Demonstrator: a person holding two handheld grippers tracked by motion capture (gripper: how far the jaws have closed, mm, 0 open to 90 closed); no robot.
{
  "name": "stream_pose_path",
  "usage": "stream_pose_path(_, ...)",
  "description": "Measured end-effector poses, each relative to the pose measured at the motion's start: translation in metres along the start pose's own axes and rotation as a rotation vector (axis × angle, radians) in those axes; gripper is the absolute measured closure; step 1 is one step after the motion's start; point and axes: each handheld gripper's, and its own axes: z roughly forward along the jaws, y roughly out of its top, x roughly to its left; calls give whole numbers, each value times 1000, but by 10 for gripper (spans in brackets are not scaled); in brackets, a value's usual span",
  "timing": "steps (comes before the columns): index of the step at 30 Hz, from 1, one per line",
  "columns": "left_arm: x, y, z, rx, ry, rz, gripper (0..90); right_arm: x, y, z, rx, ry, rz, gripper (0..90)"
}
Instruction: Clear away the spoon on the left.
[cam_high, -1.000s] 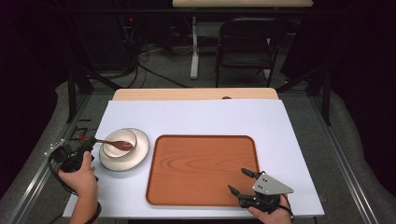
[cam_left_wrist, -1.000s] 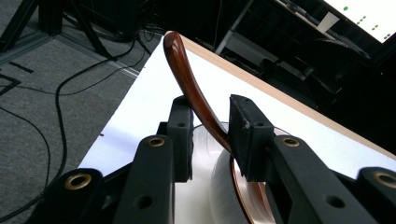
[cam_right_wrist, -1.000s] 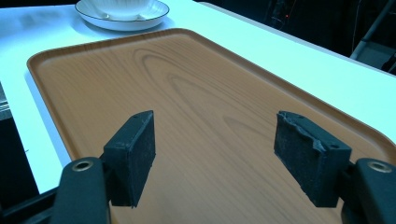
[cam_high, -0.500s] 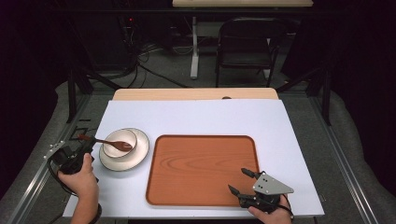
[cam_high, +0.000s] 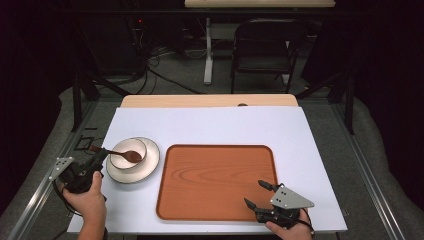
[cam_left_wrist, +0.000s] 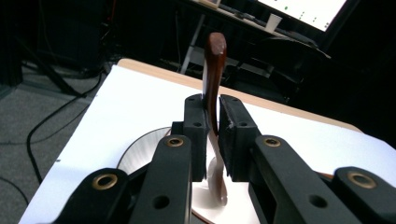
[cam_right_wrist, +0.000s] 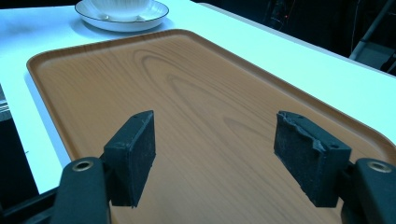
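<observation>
Clamped between the two black jaws of the left gripper is a dark brown wooden spoon, its handle end rising above the jaw tips in the left gripper view and its lower part running down past them toward a white ribbed bowl. From the high view the spoon's scoop is seen resting inside that bowl, just ahead of the jaws, and the bowl is seated on a round cream plate on the white table top. The left gripper is held by a hand at the near left edge of the table.

The right gripper is held with its jaws spread wide and nothing between them. Directly beneath and ahead of these jaws a rectangular orange-brown wood-grain tray is laid flat; the plate and bowl are seen well beyond its far corner. In the high view the right gripper is placed over the tray's near right corner.
</observation>
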Motion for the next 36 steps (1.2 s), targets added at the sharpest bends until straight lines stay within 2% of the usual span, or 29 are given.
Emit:
stream_pose_path(7, -12, -1, -2, -6, -21, 38, 845, -1, 0, -1, -1, 1, 1, 290)
stream_pose_path(13, -23, -1, -3, -1, -18, 122, 847, 0, 0, -1, -1, 1, 1, 292)
stream_pose_path(18, -27, -1, -3, 0, -9, 160, 847, 0, 0, -1, -2, 2, -1, 292)
stream_pose_path(20, -29, 1, -4, -2, -2, 192, 847, 0, 0, -1, -2, 2, -1, 292)
stream_pose_path(27, -33, 6, -8, -20, 9, 225, 847, 0, 0, -1, -2, 3, 0, 292)
stream_pose_path(36, -44, 20, -28, -71, 14, 279, 847, 0, 0, -1, -3, 3, -1, 292)
